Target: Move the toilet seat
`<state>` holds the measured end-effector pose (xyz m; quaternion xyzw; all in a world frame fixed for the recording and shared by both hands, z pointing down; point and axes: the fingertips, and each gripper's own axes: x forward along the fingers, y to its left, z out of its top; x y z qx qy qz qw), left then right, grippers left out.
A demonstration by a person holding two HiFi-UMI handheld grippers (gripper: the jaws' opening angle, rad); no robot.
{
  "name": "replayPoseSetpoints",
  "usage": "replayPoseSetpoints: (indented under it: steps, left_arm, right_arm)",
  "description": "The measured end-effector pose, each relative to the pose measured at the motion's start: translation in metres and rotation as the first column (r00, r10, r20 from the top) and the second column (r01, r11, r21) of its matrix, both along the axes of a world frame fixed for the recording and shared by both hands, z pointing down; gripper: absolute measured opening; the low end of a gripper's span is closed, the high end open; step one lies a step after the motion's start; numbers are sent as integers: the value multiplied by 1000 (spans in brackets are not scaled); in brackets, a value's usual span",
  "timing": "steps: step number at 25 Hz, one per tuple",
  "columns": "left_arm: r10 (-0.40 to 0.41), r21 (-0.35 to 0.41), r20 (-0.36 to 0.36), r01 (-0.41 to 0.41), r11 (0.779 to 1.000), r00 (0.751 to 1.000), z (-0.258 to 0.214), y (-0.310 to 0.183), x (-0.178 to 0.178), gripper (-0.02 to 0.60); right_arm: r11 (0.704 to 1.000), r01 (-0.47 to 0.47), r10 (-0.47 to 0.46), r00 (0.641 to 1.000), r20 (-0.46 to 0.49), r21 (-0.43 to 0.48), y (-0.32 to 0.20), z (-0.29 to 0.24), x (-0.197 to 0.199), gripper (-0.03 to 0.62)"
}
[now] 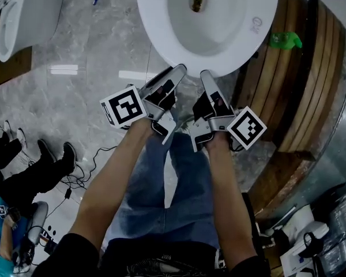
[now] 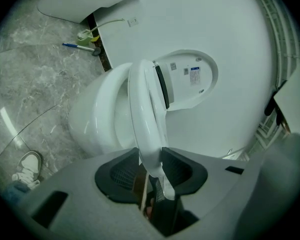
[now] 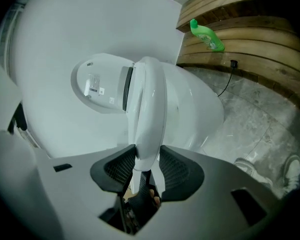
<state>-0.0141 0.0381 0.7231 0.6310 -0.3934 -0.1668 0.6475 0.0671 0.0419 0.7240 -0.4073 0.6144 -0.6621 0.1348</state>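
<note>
A white toilet [image 1: 207, 16] stands in front of me, its bowl open to the head view. The toilet seat [image 2: 145, 104] shows edge-on in the left gripper view, raised a little off the bowl [image 2: 90, 119], with the upright lid [image 2: 190, 79] behind it. My left gripper [image 2: 150, 166] is shut on the seat's front edge, both pads against it. My right gripper [image 3: 146, 164] grips the same front edge of the seat [image 3: 150, 99] close beside it. In the head view the left gripper [image 1: 176, 74] and the right gripper [image 1: 206, 77] meet at the front rim.
Curved wooden planks [image 1: 311, 79] run along the right with a green bottle [image 1: 285, 39] on them. A second toilet [image 1: 23, 16] stands at the upper left. A person's shoes [image 1: 55, 154] and cables [image 1: 81, 175] lie on the marble floor at the left.
</note>
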Motion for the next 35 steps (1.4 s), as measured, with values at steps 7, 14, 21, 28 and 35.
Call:
replayPoseSetpoints:
  steps: [7, 14, 21, 28, 35]
  left_arm:
    - [-17, -21, -9, 17, 1000, 1000, -43, -1, -3, 146]
    - [-23, -38, -19, 22, 999, 1000, -90, -5, -3, 144]
    - [-63, -61, -54, 60, 996, 997, -132, -14, -5, 140]
    - [-76, -50, -61, 73, 996, 995, -173, -26, -9, 138]
    - [-44, -30, -61, 43, 999, 997, -208, -40, -10, 138]
  right_arm:
    - [993, -103, 105, 994, 33, -56, 1, -40, 3, 146]
    - [983, -152, 154, 988, 18, -101, -1, -86, 7, 138]
    - [971, -206, 214, 975, 58, -118, -11, -130, 2, 130]
    - [973, -205, 214, 974, 79, -106, -24, -174, 0, 126]
    - [978, -199, 204, 977, 69, -66, -38, -212, -3, 126]
